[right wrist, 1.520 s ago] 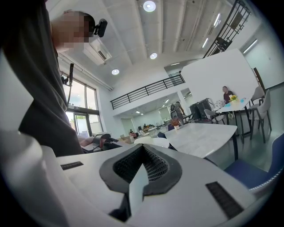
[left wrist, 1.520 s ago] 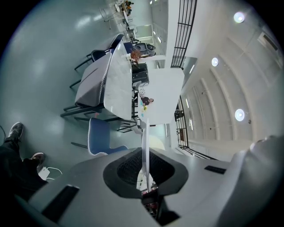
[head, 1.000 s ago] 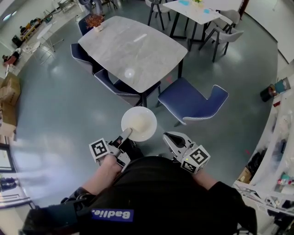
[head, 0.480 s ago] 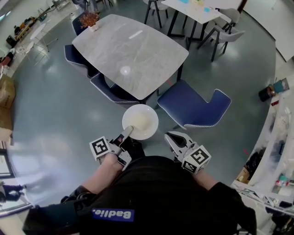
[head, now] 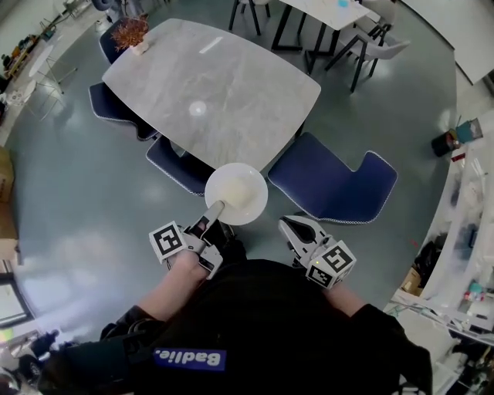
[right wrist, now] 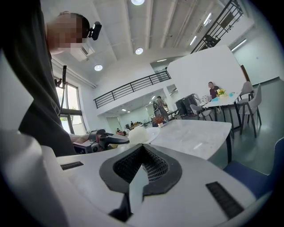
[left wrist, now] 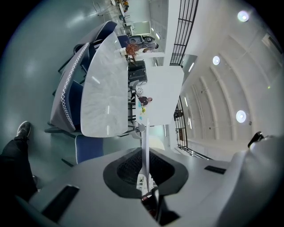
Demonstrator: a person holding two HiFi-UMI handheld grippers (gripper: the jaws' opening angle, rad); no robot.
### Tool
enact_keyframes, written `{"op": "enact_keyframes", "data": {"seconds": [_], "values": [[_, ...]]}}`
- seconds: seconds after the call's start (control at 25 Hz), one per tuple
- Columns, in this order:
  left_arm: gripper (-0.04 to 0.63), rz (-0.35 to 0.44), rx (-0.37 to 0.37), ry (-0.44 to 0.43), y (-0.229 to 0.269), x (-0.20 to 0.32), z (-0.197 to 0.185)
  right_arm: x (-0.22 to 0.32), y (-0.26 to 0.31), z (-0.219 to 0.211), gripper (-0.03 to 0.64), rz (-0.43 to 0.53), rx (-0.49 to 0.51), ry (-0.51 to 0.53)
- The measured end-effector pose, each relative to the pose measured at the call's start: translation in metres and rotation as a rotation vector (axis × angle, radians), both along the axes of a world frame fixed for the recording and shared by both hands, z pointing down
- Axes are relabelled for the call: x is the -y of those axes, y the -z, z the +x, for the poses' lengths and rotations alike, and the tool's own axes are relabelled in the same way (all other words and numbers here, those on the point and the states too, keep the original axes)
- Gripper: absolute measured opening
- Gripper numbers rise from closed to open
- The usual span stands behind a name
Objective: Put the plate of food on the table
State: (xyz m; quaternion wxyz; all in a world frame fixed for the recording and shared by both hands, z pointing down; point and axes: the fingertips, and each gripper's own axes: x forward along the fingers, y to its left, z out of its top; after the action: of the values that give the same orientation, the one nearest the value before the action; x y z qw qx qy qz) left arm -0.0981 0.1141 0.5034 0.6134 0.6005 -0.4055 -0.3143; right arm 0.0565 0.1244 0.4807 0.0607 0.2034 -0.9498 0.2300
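Observation:
A white plate point(head: 236, 193) with a pale mound of food at its middle is held level above the floor, just short of the grey marble table point(head: 208, 85). My left gripper point(head: 213, 210) is shut on the plate's near rim. In the left gripper view the plate point(left wrist: 145, 142) shows edge-on as a thin white line between the jaws of the left gripper point(left wrist: 144, 170). My right gripper point(head: 296, 230) hangs to the right of the plate, shut and holding nothing. The right gripper view shows the plate point(right wrist: 141, 133) beside the table point(right wrist: 195, 135).
Blue chairs stand at the table's near side: one point(head: 332, 181) pulled out at the right, one point(head: 174, 163) tucked in left of the plate. A small flower pot point(head: 131, 35) sits at the table's far left corner. More tables and chairs point(head: 332, 23) stand behind.
The table and chairs have come nearer in the head view. The plate, still in the left gripper, now reaches the table's near edge. The right gripper keeps its place.

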Motion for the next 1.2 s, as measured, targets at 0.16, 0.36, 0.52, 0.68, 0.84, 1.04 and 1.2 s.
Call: {"op": "enact_keyframes", "data": {"seconds": [0.16,0.36,0.52,0.68,0.84,1.04,1.2], "values": [[0.028,0.000,-0.007,-0.036,-0.001,0.037,-0.026,0.028,-0.001,-0.023,0.009,-0.018,-0.017,-0.052],[0.028,0.007,-0.001,-0.085,-0.003,0.080,-0.061,0.059,0.003,-0.057,0.009,-0.026,-0.028,-0.102],[0.028,0.012,0.002,-0.111,-0.002,0.108,-0.088,0.071,0.008,-0.084,0.009,-0.008,-0.048,-0.105],[0.028,0.025,-0.001,-0.100,0.003,0.130,-0.102,0.083,0.008,-0.092,0.009,-0.005,-0.066,-0.090],[0.028,0.020,0.000,-0.063,0.004,0.146,-0.106,0.099,0.006,-0.090,0.009,-0.010,-0.056,-0.073],[0.028,0.025,0.027,-0.026,0.008,0.168,-0.093,0.133,0.001,-0.078,0.009,-0.015,-0.030,-0.030],[0.028,0.014,0.035,0.022,0.012,0.184,-0.083,0.160,0.007,-0.073,0.009,-0.008,-0.014,0.031]]}}
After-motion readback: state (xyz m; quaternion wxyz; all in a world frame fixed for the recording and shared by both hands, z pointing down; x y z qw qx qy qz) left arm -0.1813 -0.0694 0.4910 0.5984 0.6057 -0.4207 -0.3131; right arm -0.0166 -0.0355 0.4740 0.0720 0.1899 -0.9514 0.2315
